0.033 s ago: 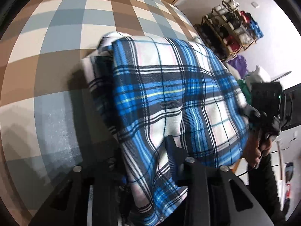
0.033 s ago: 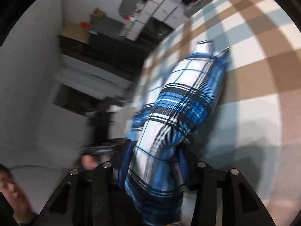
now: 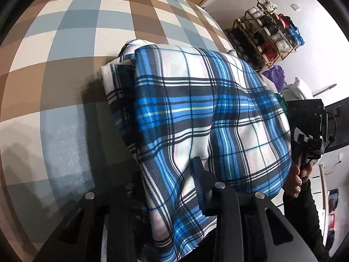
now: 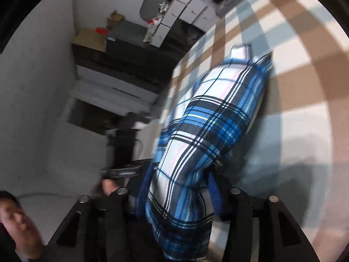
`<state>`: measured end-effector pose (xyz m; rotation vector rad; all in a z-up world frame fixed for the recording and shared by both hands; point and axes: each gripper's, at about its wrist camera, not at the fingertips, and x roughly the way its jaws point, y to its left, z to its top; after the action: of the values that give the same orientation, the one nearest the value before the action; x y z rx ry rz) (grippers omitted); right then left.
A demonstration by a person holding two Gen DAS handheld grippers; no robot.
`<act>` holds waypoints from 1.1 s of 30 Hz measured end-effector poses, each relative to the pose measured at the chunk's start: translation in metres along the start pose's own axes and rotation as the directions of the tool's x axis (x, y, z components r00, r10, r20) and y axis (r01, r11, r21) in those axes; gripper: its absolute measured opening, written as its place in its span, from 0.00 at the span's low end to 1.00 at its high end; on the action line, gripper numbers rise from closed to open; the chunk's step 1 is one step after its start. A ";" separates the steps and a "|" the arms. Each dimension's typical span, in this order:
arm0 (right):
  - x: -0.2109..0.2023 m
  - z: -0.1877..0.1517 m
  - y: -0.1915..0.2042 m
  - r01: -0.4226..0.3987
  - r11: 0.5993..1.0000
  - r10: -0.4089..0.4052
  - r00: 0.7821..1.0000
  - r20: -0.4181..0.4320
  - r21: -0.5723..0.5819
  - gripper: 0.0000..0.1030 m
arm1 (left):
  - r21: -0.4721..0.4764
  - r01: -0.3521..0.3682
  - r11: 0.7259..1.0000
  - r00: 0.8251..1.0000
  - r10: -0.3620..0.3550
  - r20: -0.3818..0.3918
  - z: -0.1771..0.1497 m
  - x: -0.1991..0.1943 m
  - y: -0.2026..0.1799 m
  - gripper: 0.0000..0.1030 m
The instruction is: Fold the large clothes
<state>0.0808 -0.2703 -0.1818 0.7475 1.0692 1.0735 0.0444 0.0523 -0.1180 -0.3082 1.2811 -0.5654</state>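
Note:
A blue, white and black plaid garment lies folded in a thick stack on the checked brown, blue and cream tablecloth. Its near edge is lifted and runs between the fingers of my left gripper, whose jaws are closing on it. In the right wrist view the same garment bulges up from the tablecloth. A bunched fold of it sits between the blue pads of my right gripper, also closing. The right gripper's body and the hand holding it show past the garment's right edge.
A wooden rack full of shoes stands by the wall beyond the table, with a purple bag beside it. White cabinets and a dark counter stand off the table's far side. The table edge runs close behind the garment.

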 end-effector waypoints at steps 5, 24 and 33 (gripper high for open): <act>0.019 0.000 -0.019 0.112 0.991 -0.110 0.993 -0.037 0.068 0.69 | -0.015 0.013 1.000 1.000 -0.014 -0.003 0.001 0.002 -0.001 0.25; -0.123 -0.014 0.132 0.409 0.901 -0.370 0.898 0.240 -0.143 0.23 | 0.142 0.212 0.967 0.971 -0.226 0.084 0.024 -0.042 -0.116 0.20; -0.315 -0.012 0.240 0.527 0.831 -0.400 0.789 0.467 -0.179 0.23 | 0.387 0.289 0.876 0.922 -0.363 0.134 0.075 -0.080 -0.314 0.20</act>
<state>-0.0382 -0.4887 0.1261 0.3952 0.6500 0.5843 0.0317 -0.1695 0.1303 -0.2684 0.9061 -1.0210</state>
